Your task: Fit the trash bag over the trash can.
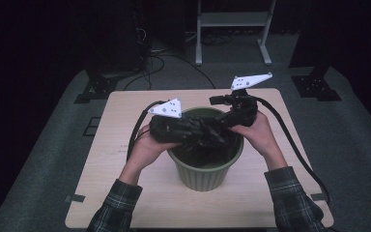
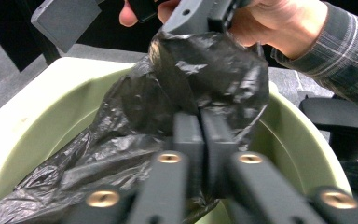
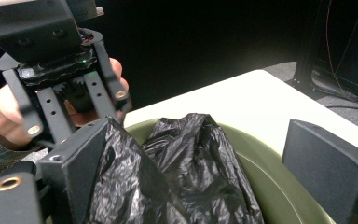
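Pinching a fold of the black bag (image 2: 186, 93), the left gripper (image 2: 204, 135) has its jaws pressed together over the green bin (image 1: 205, 171); the right gripper (image 3: 205, 154), jaws spread, has the bag bunched against one jaw, nearer the far rim.

Black plastic bag (image 2: 135, 135); olive-green bin (image 1: 205, 175); light wood-grain table (image 1: 125, 108); plaid sleeves (image 1: 113, 205).
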`<move>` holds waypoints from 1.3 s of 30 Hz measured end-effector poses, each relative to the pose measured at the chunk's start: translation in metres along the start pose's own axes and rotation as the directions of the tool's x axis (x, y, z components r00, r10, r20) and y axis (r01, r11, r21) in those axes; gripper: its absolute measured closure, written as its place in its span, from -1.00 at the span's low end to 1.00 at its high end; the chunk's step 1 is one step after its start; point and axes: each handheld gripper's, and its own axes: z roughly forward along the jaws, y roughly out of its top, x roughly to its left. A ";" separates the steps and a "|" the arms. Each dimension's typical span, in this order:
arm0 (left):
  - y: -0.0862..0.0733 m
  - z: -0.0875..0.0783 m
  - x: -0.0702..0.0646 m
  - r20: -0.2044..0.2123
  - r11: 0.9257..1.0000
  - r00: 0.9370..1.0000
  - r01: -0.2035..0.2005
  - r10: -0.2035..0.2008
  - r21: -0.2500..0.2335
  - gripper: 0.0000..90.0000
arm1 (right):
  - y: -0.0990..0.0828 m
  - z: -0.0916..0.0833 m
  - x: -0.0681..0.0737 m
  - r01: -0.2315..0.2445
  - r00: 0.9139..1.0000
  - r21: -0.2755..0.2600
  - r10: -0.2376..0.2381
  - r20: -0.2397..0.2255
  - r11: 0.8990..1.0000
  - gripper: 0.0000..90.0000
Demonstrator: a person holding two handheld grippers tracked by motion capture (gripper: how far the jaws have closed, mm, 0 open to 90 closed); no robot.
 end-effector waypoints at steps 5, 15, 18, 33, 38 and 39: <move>-0.004 -0.005 0.003 -0.034 1.000 0.999 0.016 -0.015 0.006 0.99 | 0.000 -0.004 0.001 0.006 1.000 0.013 -0.006 0.010 1.000 -0.82; -0.012 -0.019 0.014 -0.103 0.996 0.991 0.077 -0.082 -0.053 0.99 | -0.007 -0.032 0.004 -0.001 1.000 0.014 0.001 0.024 1.000 -0.82; -0.013 -0.024 0.017 -0.121 0.995 0.989 0.082 -0.089 -0.061 0.99 | -0.015 -0.041 0.003 -0.021 0.999 0.009 0.021 0.025 1.000 -0.78; -0.023 -0.049 0.023 -0.167 0.985 0.976 0.116 -0.136 -0.125 0.99 | -0.036 -0.050 -0.001 -0.018 0.998 0.050 0.015 0.055 0.999 -0.01; -0.028 -0.056 0.024 -0.176 0.984 0.974 0.122 -0.144 -0.129 0.99 | -0.036 -0.049 0.003 0.027 1.000 0.041 -0.027 0.015 0.999 0.86; -0.029 -0.058 0.025 -0.180 0.984 0.973 0.123 -0.145 -0.127 0.99 | -0.036 -0.049 0.002 0.029 0.999 0.038 -0.029 0.015 0.999 0.96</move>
